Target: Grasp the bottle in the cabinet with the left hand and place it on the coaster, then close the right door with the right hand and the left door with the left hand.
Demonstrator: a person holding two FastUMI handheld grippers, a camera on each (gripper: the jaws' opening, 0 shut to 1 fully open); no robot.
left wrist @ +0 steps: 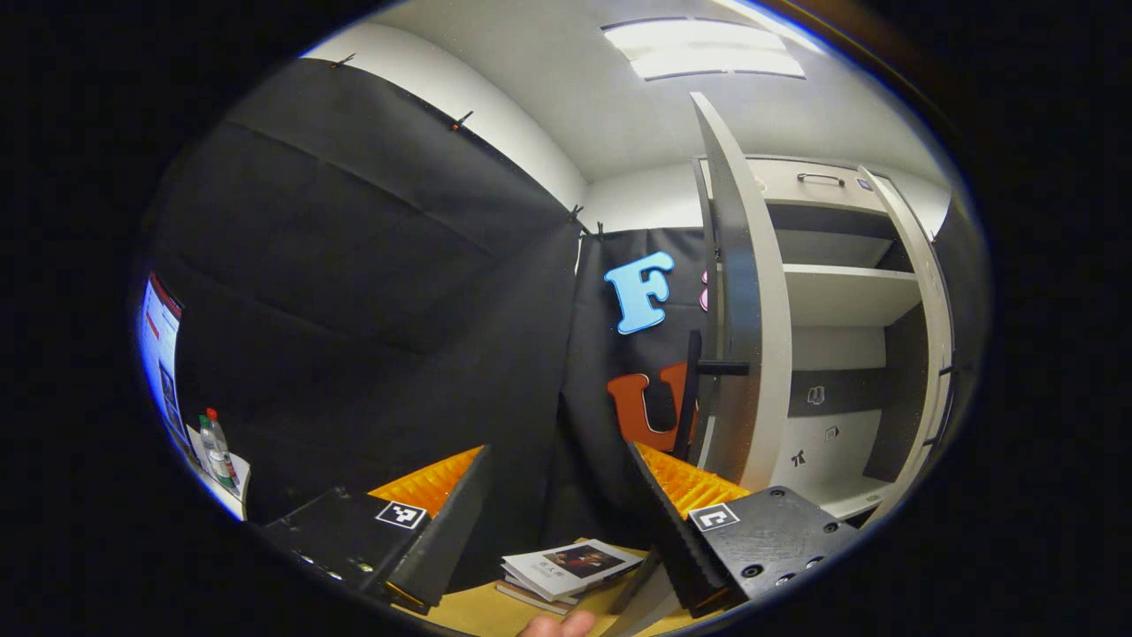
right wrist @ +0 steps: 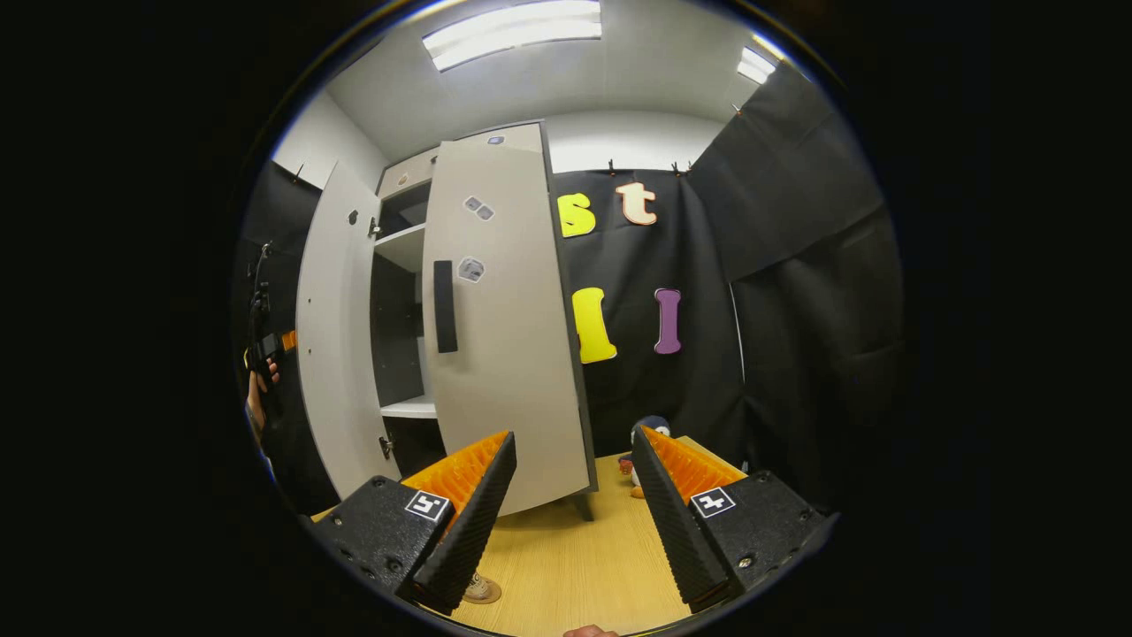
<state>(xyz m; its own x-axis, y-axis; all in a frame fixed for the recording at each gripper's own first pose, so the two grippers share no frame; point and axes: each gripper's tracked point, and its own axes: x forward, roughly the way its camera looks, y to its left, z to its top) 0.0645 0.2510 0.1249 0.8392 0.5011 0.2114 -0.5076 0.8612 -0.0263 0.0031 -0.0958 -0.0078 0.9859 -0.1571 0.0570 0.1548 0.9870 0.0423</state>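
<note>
Presently, left gripper view: my left gripper (left wrist: 555, 522) has its fingers spread, empty, facing the left door (left wrist: 741, 292) edge-on. Right gripper view: my right gripper (right wrist: 573, 509), fingers also apart, faces the right door (right wrist: 504, 327), partly closed. Bottle: I cannot locate it. Next, I judge: push each door shut.

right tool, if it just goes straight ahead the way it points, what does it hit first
Most likely the right door: between the open right tool fingers, its lower edge and the gap beside it lie straight ahead. Depth is unclear; slightly to the right it would pass to the black cloth wall.
</note>
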